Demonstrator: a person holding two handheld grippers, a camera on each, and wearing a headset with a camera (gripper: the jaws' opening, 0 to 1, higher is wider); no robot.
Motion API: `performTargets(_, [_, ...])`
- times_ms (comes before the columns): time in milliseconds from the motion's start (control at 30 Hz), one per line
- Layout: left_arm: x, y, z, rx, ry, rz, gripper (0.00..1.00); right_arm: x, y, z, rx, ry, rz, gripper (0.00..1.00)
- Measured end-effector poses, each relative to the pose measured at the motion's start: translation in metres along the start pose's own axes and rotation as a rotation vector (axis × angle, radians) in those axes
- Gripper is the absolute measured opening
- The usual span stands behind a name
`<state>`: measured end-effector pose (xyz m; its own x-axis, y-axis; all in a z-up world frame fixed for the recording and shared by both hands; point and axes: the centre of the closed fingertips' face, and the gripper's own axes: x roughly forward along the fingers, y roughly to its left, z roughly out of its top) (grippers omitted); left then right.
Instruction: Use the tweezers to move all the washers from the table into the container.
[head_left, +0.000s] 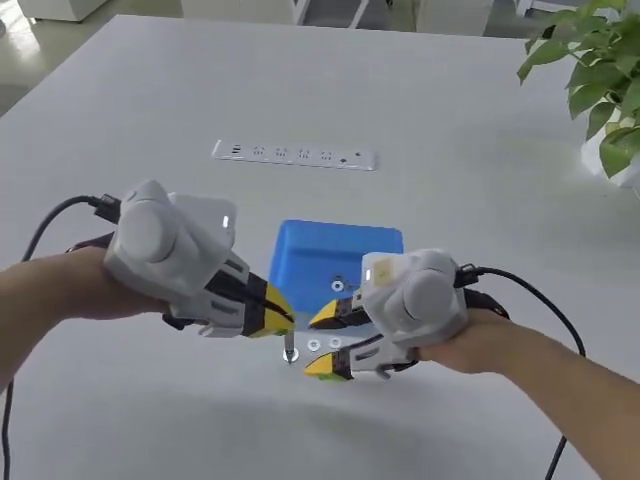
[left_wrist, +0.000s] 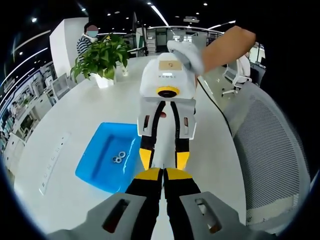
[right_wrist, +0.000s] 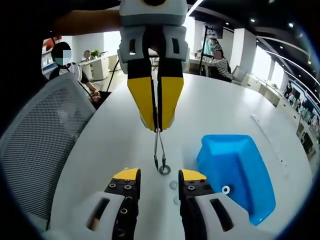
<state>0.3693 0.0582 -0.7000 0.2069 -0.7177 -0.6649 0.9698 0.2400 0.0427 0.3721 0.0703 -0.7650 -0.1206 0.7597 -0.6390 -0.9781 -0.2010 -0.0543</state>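
While clamping the tweezers (right_wrist: 159, 147) between fully closed jaws, aims them down from the left gripper (right_wrist: 158, 120), tips touching one washer (right_wrist: 164, 169) lying flat on the desk (head_left: 450, 150); cannot tell whether pinching it or merely resting against its edge. Holds the right gripper (right_wrist: 159, 176) wide open and empty, jaws either side of that same spot, close to the tips. Risks flicking the washer away by closing thin tips unevenly on a flat rim, with little to bite on a smooth top. Risks twisting the tweezers inside the jaws too, gripped only by the upper end with a long free length below. Could knock the tips off line by brushing the open right jaws, or scatter the loose washers (right_wrist: 173, 185) just beside. Needs a slow, even squeeze and a straight lift. Beyond, has the blue container (head_left: 300, 250) near, with collected washers (left_wrist: 119, 158) on its floor; must clear its rim, so could drop the piece short by lifting too low or easing the squeeze early. Farther off, leaves the power strip (head_left: 295, 154) and the plant (head_left: 595, 70) well apart from the work, no hazard to either.
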Motion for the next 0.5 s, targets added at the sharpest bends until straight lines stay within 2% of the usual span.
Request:
performTargets(267, [-0.002,0.001,-0.003,-0.005,0.002,-0.001,0.05,0.014,0.001,0.000,-0.037,0.013,0.018,0.22])
performTargets(500, [-0.002,0.001,-0.003,-0.006,0.003,-0.001,0.05,0.020,0.001,0.007,-0.065,0.009,0.026,0.18])
